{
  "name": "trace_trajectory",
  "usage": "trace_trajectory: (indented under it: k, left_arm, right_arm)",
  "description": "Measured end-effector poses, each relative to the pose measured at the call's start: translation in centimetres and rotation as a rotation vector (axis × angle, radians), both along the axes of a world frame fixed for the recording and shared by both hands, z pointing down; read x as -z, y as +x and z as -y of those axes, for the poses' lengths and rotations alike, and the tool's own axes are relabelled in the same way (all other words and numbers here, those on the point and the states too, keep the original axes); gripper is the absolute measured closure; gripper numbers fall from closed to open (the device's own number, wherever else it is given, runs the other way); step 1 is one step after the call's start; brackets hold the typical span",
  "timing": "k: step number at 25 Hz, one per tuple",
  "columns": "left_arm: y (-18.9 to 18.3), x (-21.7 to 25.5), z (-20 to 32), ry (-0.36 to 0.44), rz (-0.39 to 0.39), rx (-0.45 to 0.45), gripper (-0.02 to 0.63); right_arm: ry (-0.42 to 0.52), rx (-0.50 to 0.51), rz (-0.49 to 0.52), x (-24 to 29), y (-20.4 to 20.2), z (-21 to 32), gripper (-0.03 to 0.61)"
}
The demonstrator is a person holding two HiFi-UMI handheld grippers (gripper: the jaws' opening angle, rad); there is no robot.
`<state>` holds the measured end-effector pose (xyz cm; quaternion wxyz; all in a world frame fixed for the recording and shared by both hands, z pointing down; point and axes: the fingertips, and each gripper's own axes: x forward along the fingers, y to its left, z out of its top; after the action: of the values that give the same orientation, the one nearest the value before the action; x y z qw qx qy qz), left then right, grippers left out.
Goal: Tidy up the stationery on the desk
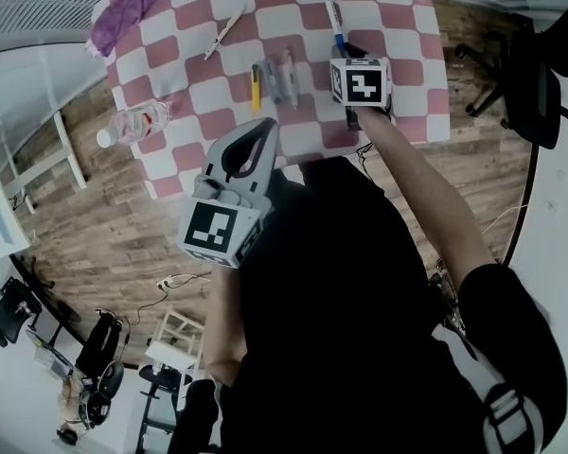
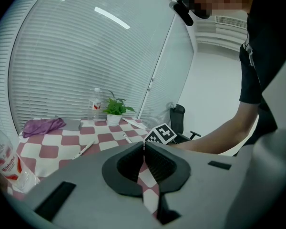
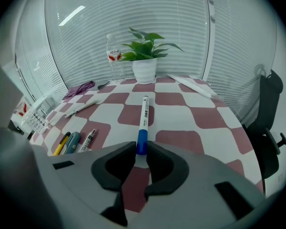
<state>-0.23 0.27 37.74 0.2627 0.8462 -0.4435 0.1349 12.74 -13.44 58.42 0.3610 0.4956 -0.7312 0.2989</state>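
Note:
A white marker with a blue cap (image 3: 144,116) lies on the red-and-white checked desk (image 1: 412,102), pointing away from me. My right gripper (image 3: 142,147) is shut on the marker's blue cap end, low on the cloth; the head view shows this gripper (image 1: 346,53) at the marker (image 1: 334,12). Left of it lie a yellow cutter (image 1: 256,87), a grey-blue cutter (image 1: 273,81) and a small pen (image 1: 290,76), side by side. A white pen (image 1: 225,32) lies further back. My left gripper (image 1: 265,130) hangs shut and empty above the near desk edge.
A purple cloth (image 1: 128,12) sits at the far left corner. A water bottle (image 1: 133,124) lies at the left edge. An upright bottle (image 3: 115,56) and a potted plant (image 3: 145,56) stand at the back. A black office chair (image 1: 535,74) is right of the desk.

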Motion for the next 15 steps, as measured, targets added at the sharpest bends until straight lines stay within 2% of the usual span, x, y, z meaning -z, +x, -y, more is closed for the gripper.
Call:
trace_trajectory:
  k: [15]
  left_arm:
    - [-1.4, 0.5, -0.5, 0.012, -0.005, -0.057, 0.578]
  right_arm:
    - [-0.066, -0.015, 0.063, -0.4, -3.3, -5.5, 0.493]
